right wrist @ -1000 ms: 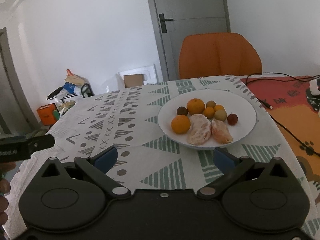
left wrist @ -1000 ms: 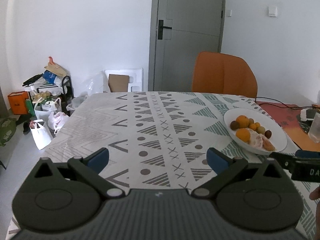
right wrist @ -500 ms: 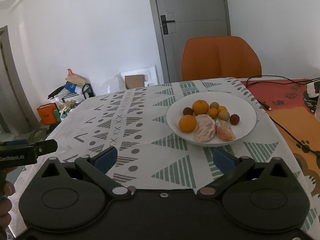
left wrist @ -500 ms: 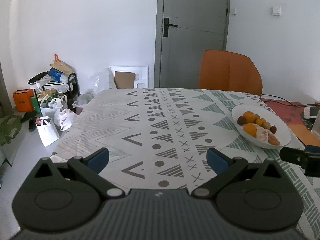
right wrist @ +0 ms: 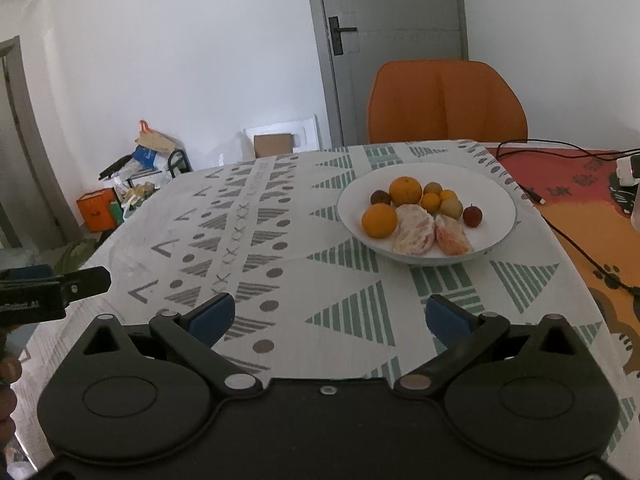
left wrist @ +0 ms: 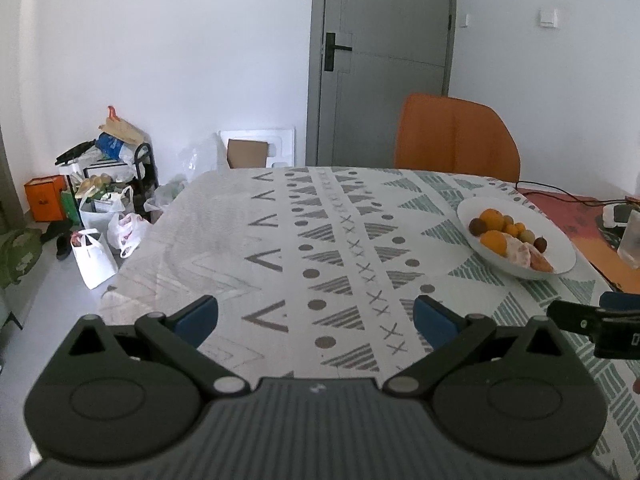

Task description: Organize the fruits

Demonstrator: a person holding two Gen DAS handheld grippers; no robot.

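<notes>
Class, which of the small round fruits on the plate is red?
The small red fruit at the right edge of the pile on the white plate, beside the peeled segments; the others are orange, brown or greenish.

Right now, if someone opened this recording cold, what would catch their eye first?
Probably the white plate of fruit on the patterned tablecloth, ahead of the right gripper: whole oranges, small round fruits and two peeled citrus pieces at its near side. Next, the orange chair behind the table by the grey door. Both grippers, the left gripper too, hang open and empty above the cloth.
</notes>
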